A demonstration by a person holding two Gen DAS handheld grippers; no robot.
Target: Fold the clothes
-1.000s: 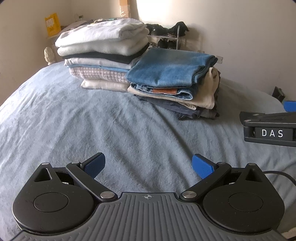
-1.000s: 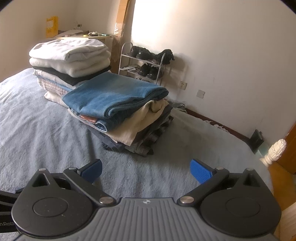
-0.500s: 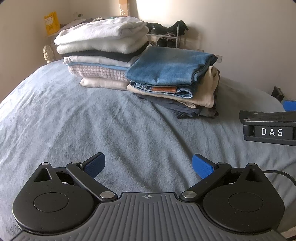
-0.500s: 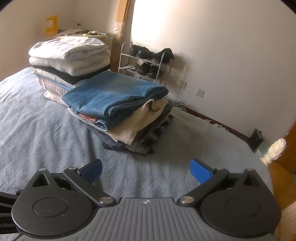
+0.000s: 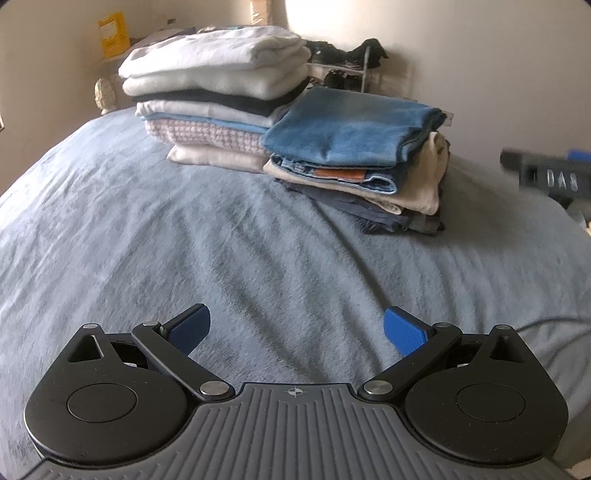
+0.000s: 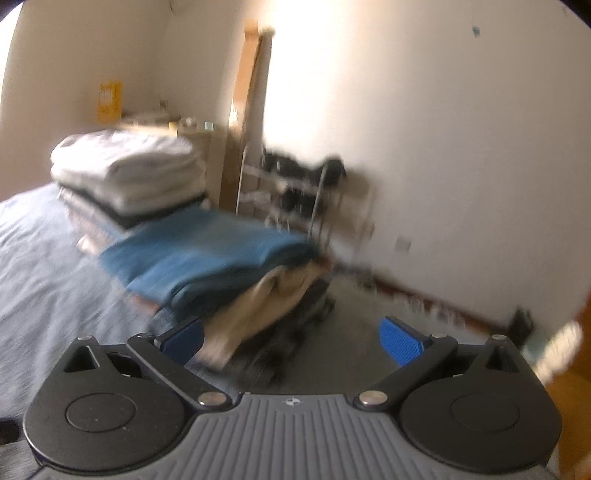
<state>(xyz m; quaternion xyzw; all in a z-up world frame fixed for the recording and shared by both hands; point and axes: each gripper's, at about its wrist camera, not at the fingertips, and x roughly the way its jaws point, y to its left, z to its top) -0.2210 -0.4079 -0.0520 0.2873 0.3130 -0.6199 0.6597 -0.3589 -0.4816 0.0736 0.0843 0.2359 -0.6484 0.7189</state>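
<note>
Two stacks of folded clothes sit at the far end of the blue bedspread (image 5: 184,240). The taller stack (image 5: 218,92) holds pale sweaters and shirts; the lower stack (image 5: 354,147) has folded blue jeans on top of beige and dark trousers. My left gripper (image 5: 297,326) hovers open over bare bedspread, well short of both stacks. My right gripper (image 6: 291,338) is open and empty, close above the jeans stack (image 6: 207,258), in a blurred view. The right gripper's body (image 5: 550,177) shows at the right edge of the left wrist view.
A metal shoe rack (image 6: 299,195) with dark shoes stands against the white wall behind the stacks. A yellow box (image 5: 112,35) and a cluttered desk (image 6: 166,123) lie at the back left. A wooden bedpost (image 6: 557,347) rises at the right.
My right gripper has swung up and forward towards the jeans stack, blurring its view. In the left wrist view it rose along the right edge. The left gripper has crept slightly forward.
</note>
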